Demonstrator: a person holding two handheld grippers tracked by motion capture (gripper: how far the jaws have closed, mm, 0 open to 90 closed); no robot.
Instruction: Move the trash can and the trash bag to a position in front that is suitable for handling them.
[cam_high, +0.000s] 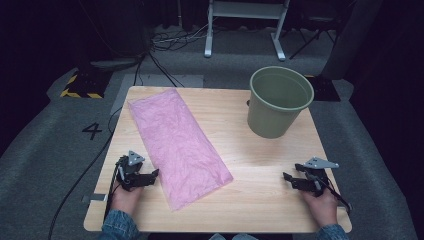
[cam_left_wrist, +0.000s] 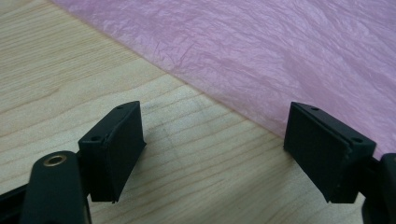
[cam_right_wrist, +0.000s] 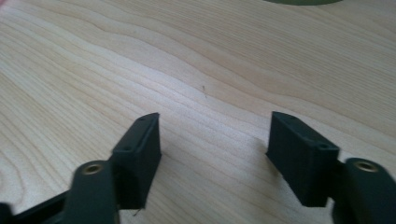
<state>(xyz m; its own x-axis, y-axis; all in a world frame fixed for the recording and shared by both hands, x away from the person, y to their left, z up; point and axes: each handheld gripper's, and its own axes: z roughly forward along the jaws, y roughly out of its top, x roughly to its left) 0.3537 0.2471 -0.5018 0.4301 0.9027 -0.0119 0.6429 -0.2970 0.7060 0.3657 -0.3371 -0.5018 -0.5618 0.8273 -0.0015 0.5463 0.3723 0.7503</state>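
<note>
A flat pink plastic bag (cam_high: 177, 145) lies diagonally across the left half of the wooden table (cam_high: 260, 165). A green bucket (cam_high: 277, 102) stands upright at the back right. My left gripper (cam_high: 155, 173) rests low at the front left, just beside the bag's near left edge, jaws open and empty. In the left gripper view the pink bag (cam_left_wrist: 280, 60) stretches just ahead of the jaws. My right gripper (cam_high: 286, 176) sits at the front right, open, with only bare wood (cam_right_wrist: 210, 93) between its jaws. The bucket's base (cam_right_wrist: 303, 2) peeks in at the top of the right gripper view.
A white metal stand (cam_high: 245, 25) and loose cables (cam_high: 175, 37) are on the grey floor behind the table. A black base with yellow-black stripes (cam_high: 82, 85) sits at the back left. A number 4 (cam_high: 92, 131) is marked on the floor.
</note>
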